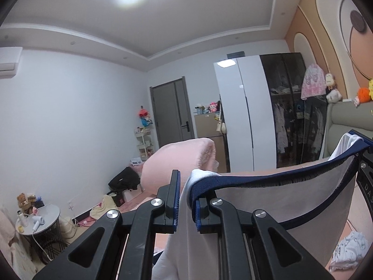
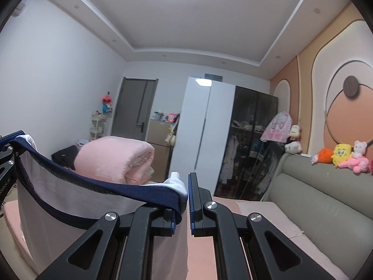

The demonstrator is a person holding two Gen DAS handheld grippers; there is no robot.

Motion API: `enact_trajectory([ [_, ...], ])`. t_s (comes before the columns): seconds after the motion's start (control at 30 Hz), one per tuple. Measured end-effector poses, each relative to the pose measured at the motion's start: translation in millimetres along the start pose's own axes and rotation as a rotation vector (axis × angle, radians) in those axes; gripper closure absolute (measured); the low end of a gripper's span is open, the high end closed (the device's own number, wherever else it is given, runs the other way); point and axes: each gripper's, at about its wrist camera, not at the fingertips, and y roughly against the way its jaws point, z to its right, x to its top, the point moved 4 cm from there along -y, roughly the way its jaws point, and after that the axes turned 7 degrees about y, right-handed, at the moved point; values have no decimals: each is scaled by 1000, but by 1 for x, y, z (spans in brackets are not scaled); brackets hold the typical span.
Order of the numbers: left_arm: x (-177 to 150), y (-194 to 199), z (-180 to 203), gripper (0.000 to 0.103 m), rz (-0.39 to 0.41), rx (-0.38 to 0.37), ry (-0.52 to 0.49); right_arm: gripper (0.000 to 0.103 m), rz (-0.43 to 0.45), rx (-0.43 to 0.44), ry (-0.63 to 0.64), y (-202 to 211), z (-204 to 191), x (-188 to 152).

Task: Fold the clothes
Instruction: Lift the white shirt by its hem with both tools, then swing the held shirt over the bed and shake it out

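White garment with navy band [image 1: 268,179], lifted clear of the bed, hanging in the air between the two grippers. Navy edge runs in a sagging line from one gripper across to the other; white cloth [image 2: 77,200] drops below it.

Left gripper [image 1: 185,200]: jaws show a narrow gap, with a bunch of white cloth and the navy band draped over and around the right-hand finger. Looks pinched, but the contact itself is hidden under the cloth, so how firm the hold is I cannot tell.

Right gripper [image 2: 184,198]: same picture mirrored. Band and a white tuft sit against the left-hand finger, jaws nearly together, cloth between them as far as I can see.

Surroundings: pink bed surface [image 2: 209,252] below, rolled pink blanket [image 2: 116,161] at the far end, grey headboard [image 2: 314,198] on the right, wardrobe [image 1: 244,116] far across the room. A small crumpled pale item [image 1: 349,249] lies on the bed at near right.

Judged step: garment held up by one edge, spread between both grippers. This fits either shaking it out flat for laying down, or carrying a held edge over to make a fold; the pictures do not settle which.

Whichever it is, next move calls for keeping both ends level and the band taut, and lowering so the hanging cloth lands without bunching.
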Motion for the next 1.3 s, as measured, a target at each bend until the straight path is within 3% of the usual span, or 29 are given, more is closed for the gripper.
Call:
enact_trajectory([
  [0.23, 1, -49, 45, 93, -64, -33, -25, 100, -68, -45, 23, -31, 19, -17],
  [0.5, 14, -142, 134, 93, -122, -90, -84, 100, -162, -118, 35, -132, 64, -25],
  [0.73, 26, -208, 208, 93, -70, -90, -211, 100, -217, -233, 77, -223, 102, -26],
  [0.93, 32, -263, 240, 93, -52, -85, -201, 100, -259, -280, 101, -291, 117, -33],
  [1.17, 36, -315, 263, 93, -25, -24, -173, 100, -260, -328, 183, -352, 120, -20],
  [1.3, 35, -340, 281, 93, -18, -13, -236, 100, -259, -354, 230, -385, 122, -14],
])
